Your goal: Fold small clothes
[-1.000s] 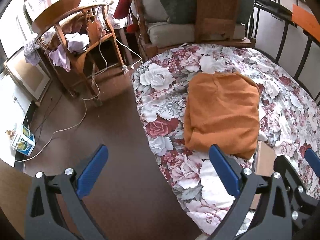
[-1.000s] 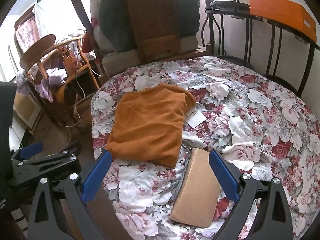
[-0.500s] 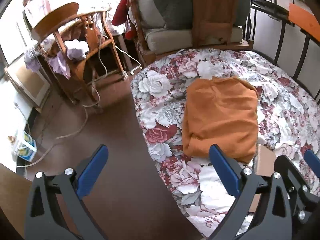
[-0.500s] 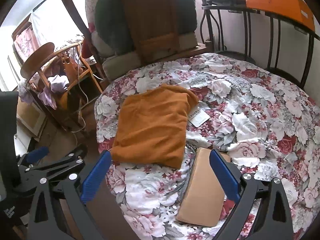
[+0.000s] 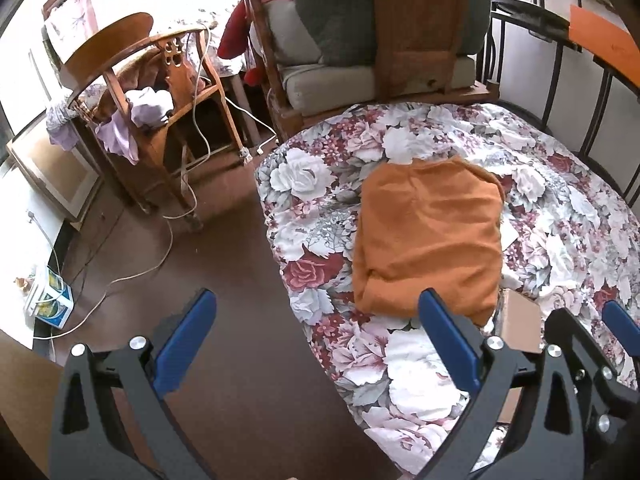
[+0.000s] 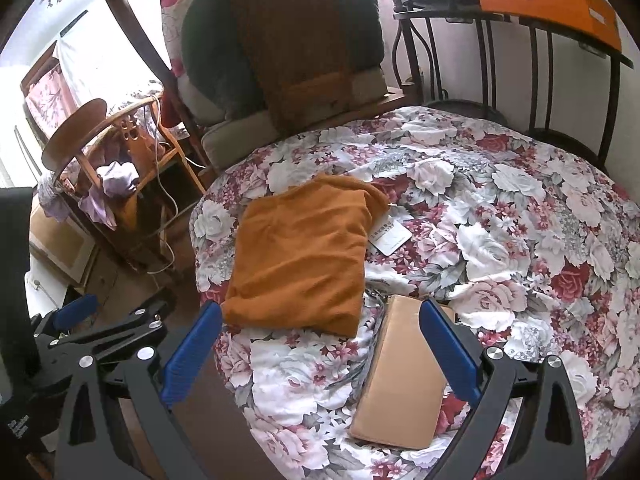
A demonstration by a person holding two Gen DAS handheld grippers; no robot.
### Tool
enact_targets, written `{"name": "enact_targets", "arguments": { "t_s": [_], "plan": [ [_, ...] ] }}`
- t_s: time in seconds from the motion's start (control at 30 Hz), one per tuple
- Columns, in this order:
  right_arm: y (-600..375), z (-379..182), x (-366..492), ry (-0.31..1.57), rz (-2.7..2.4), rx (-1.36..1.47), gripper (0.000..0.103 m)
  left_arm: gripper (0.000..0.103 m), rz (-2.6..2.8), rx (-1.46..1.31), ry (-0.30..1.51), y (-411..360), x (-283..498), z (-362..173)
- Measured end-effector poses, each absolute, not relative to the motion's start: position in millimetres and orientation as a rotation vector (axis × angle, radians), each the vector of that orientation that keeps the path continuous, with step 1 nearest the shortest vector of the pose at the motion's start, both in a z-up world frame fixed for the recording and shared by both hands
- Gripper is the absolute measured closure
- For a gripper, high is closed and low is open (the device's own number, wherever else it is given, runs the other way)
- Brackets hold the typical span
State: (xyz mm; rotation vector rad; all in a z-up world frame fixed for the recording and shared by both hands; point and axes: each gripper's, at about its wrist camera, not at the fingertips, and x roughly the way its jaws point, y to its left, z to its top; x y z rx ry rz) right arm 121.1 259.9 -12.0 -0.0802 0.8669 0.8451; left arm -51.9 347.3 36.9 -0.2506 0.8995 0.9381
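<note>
Centre of frame, garment: orange top [image 6: 304,264] folded on floral bedspread [image 6: 500,216].
Grippers: I see left gripper [image 5: 316,340] and right gripper [image 6: 320,354] both spread wide, empty.
Risk: white tag [image 6: 390,236] sticking out; cardboard piece [image 6: 404,372] nr lower edge may snag a pad, dragging the fold loose.

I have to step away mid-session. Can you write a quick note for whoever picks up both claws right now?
Left claw: open, empty, over the floor at the bed's edge.
Right claw: open, empty, above the bed's near edge.
Orange garment: lies folded into a rectangle on the floral bedspread, white tag sticking out on its right.
Flat cardboard piece lies just beside it.
Left: judge whether another fold is needed.
</note>
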Motion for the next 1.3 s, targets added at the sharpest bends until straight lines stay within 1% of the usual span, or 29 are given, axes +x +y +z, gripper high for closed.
{"name": "enact_targets", "arguments": {
  "t_s": [0.63,1.3],
  "plan": [
    [258.5,-12.6,125.1,0.871,0.836,-0.079,0.004,0.005,0.916,-0.292,0.930,349.1,-50.1,27.8],
    [260.4,-15.9,126.7,0.867,0.818,-0.081,0.004,0.005,0.934,-0.263,0.923,345.0,-45.5,31.3]
  ]
}}
